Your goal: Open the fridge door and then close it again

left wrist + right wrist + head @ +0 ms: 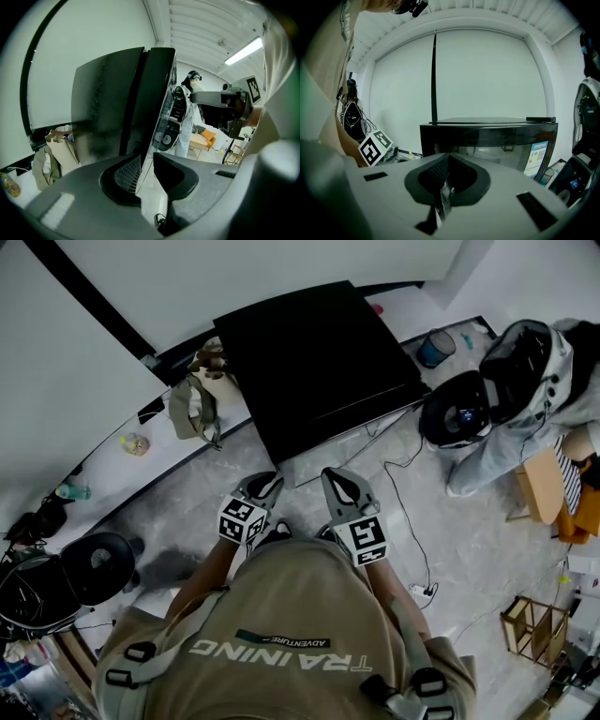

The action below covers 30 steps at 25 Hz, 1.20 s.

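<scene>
Against the white wall (84,343), at the far edge of the grey marbled floor (469,540), stands the glossy black fridge (319,362), door closed. My left gripper (262,487) hangs near its front, jaws narrowly parted and empty; my right gripper (341,486), alongside, has its jaws pressed together.

- The left gripper (263,487) is held low before the torso and is pointed forward; its jaws are set slightly apart, with a narrow gap between them.
- The right gripper (340,486) is held just beside it at the same level, pointed the same way; its jaws are closed together.
- The left forearm (208,574) is stretched forward from under the sleeve.
- The marker cubes are turned upward.
</scene>
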Each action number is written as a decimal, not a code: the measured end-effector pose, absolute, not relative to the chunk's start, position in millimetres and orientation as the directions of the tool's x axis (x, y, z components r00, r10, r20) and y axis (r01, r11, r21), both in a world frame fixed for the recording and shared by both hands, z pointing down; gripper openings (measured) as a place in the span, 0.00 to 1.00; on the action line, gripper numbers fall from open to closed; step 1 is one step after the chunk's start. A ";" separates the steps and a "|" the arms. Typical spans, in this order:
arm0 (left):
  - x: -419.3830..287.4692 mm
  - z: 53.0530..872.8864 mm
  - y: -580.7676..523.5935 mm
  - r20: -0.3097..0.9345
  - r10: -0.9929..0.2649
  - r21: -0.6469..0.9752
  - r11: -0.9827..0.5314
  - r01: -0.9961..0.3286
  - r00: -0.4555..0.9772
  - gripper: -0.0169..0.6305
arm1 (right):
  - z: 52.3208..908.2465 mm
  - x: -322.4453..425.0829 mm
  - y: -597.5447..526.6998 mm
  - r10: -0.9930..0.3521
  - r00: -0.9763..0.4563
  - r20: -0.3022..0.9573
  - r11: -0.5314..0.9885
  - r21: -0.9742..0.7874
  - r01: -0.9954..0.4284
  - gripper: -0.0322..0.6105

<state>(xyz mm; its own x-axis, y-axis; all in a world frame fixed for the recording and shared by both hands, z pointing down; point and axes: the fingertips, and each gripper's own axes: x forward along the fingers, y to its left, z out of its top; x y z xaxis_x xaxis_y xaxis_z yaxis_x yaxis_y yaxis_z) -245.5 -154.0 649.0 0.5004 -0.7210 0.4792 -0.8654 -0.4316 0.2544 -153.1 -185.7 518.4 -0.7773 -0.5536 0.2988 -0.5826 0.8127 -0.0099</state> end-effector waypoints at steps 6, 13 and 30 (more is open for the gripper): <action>-243.7 651.4 -165.5 0.493 -0.720 0.216 -0.442 -0.870 0.488 0.13 | 526.1 -146.4 -191.1 -0.578 -0.749 0.323 0.787 -0.020 -0.616 0.05; -244.5 653.3 -165.5 0.496 -0.736 0.280 -0.366 -0.887 0.460 0.13 | 531.8 -152.0 -180.1 -0.580 -0.750 0.318 0.782 -0.039 -0.621 0.05; -242.9 655.3 -165.3 0.545 -0.740 0.185 -0.353 -0.917 0.395 0.10 | 538.5 -137.2 -146.9 -0.597 -0.733 0.326 0.761 -0.059 -0.646 0.05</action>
<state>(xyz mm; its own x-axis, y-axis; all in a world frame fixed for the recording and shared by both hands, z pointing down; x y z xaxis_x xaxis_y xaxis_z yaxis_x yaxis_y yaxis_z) -242.9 -165.3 655.3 0.3947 -0.7400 0.5446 -0.9171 -0.3533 0.1846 -137.2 -146.9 538.5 -0.7334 -0.5967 0.3257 -0.6457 0.7613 -0.0592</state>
